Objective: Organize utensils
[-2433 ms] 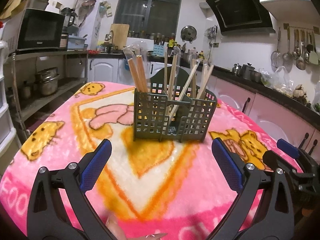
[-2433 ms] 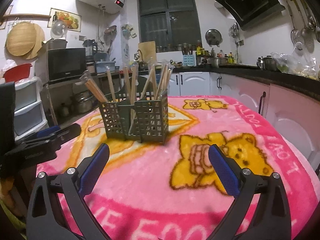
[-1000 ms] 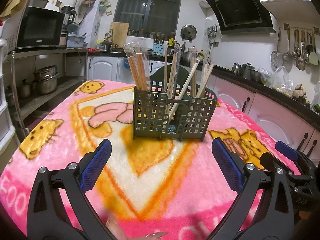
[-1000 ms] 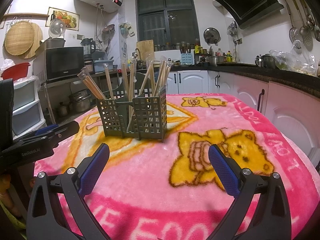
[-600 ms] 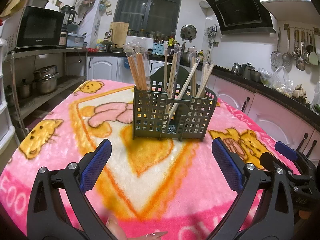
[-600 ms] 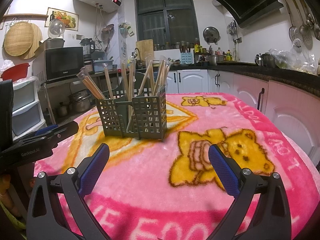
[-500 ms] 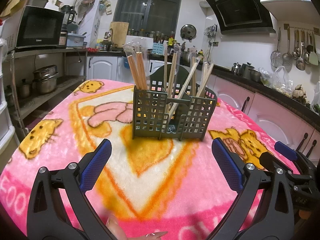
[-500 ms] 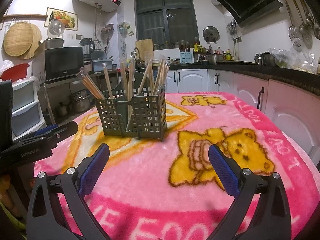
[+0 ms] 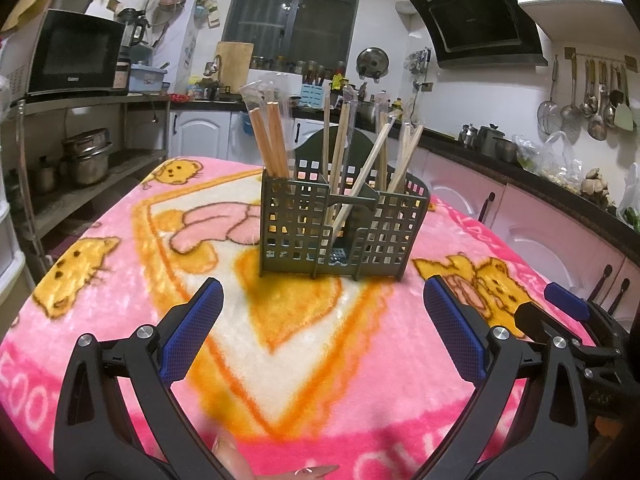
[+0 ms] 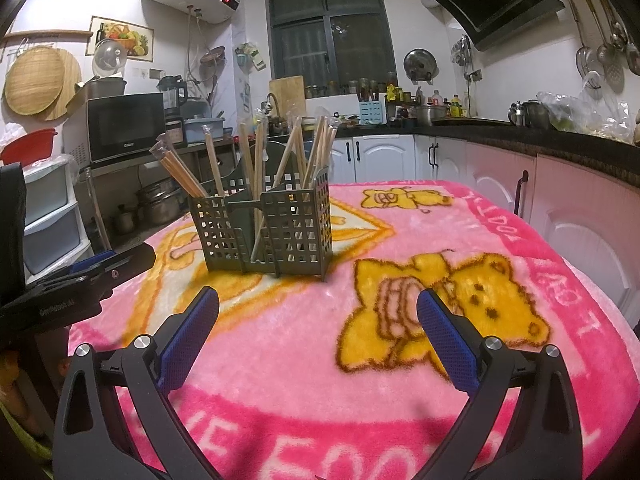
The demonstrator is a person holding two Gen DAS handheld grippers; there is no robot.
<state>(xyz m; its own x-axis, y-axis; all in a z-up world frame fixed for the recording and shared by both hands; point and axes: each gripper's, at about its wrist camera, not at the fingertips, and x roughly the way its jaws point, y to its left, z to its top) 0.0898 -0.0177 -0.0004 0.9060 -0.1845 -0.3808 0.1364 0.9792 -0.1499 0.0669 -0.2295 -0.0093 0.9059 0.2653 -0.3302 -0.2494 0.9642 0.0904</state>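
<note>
The left gripper has its blue-padded jaws spread wide with nothing between them, low in the left wrist frame. The right gripper is the same: jaws fully apart, empty, at the bottom of its frame. Both hover above the pink cartoon-bear blanket covering the desk. Just beyond, at frame centre, stands the dark green perforated plastic utensil caddy, upright, holding wooden chopsticks, some in clear sleeves. No loose utensil shows on the blanket, so the sorting looks essentially finished.
</note>
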